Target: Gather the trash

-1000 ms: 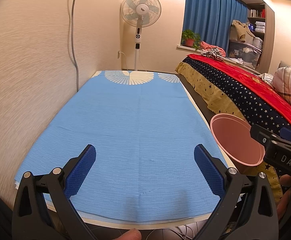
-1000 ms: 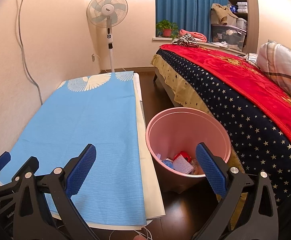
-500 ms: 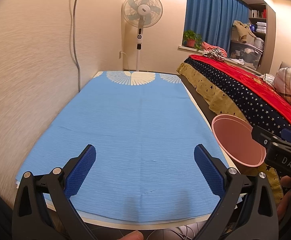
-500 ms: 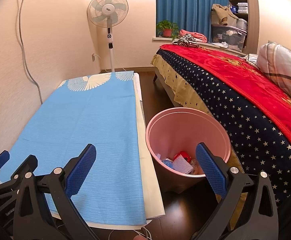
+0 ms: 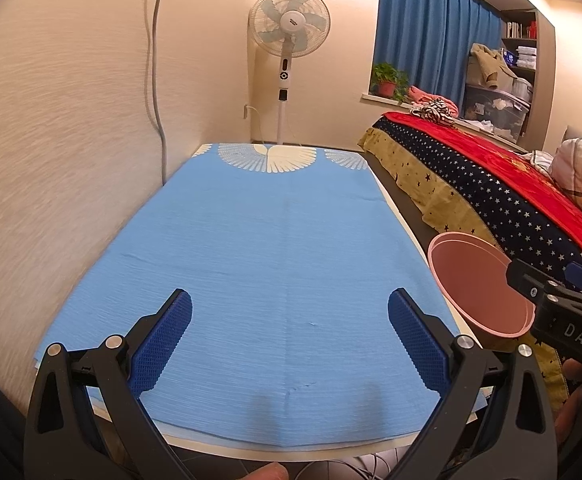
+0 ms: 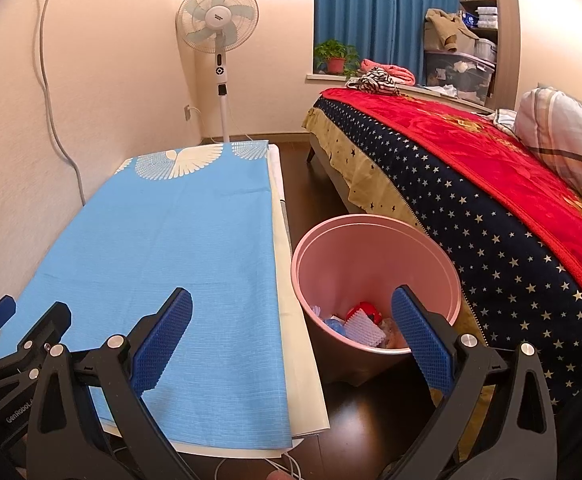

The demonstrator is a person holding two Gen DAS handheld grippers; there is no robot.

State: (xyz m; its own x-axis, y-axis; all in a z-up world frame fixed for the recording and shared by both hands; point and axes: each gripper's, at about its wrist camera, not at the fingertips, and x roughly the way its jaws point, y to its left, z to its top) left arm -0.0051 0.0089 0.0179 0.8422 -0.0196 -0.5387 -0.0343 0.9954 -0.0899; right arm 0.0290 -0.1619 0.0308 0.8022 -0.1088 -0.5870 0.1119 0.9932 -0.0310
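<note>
A pink trash bin point(image 6: 375, 264) stands on the dark floor between the table and the bed; it also shows in the left wrist view point(image 5: 479, 280). Several pieces of trash point(image 6: 365, 322) lie at its bottom, red, white and blue. My right gripper point(image 6: 291, 336) is open and empty, held over the table's right edge and the bin's near rim. My left gripper point(image 5: 290, 336) is open and empty above the near part of the blue tablecloth point(image 5: 275, 264). No trash shows on the cloth.
The table point(image 6: 291, 320) stands along the wall at left. A standing fan point(image 5: 289, 36) is behind its far end. A bed with a red and starred blanket point(image 6: 471, 168) lies at right. A grey cable point(image 5: 157, 80) runs down the wall.
Both views have shifted very slightly; the grippers stay open and empty and the bin and cloth have not moved.
</note>
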